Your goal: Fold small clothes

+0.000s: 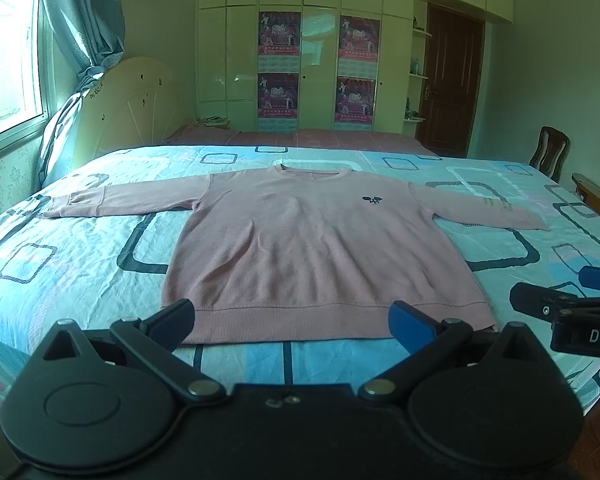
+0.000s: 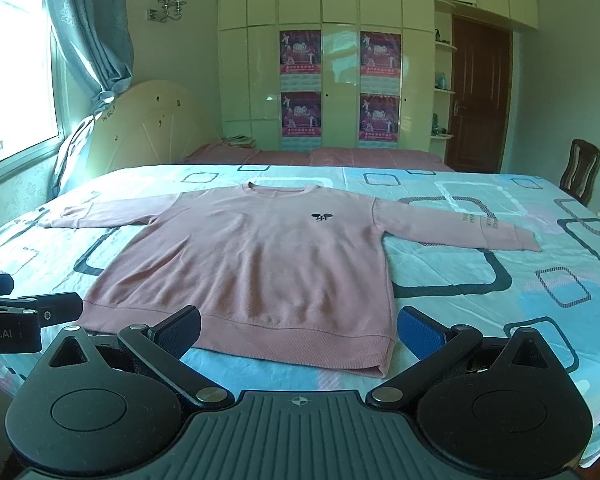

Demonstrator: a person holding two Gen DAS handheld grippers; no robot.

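A pink long-sleeved sweater [image 1: 312,240] lies flat on the bed, front up, both sleeves spread sideways, with a small dark logo [image 1: 372,200] on the chest. It also shows in the right wrist view [image 2: 252,264]. My left gripper [image 1: 292,320] is open and empty, just above the sweater's near hem. My right gripper [image 2: 298,328] is open and empty, near the hem's right part. The right gripper shows in the left wrist view [image 1: 556,296] at the right edge, and the left gripper in the right wrist view [image 2: 32,300] at the left edge.
The bed has a blue sheet [image 1: 80,248] with dark rectangle patterns. A cream headboard [image 1: 128,104] and a window with curtains [image 1: 84,20] stand at left. A wardrobe [image 1: 320,60], a brown door [image 1: 452,76] and a wooden chair [image 1: 550,152] are behind and to the right.
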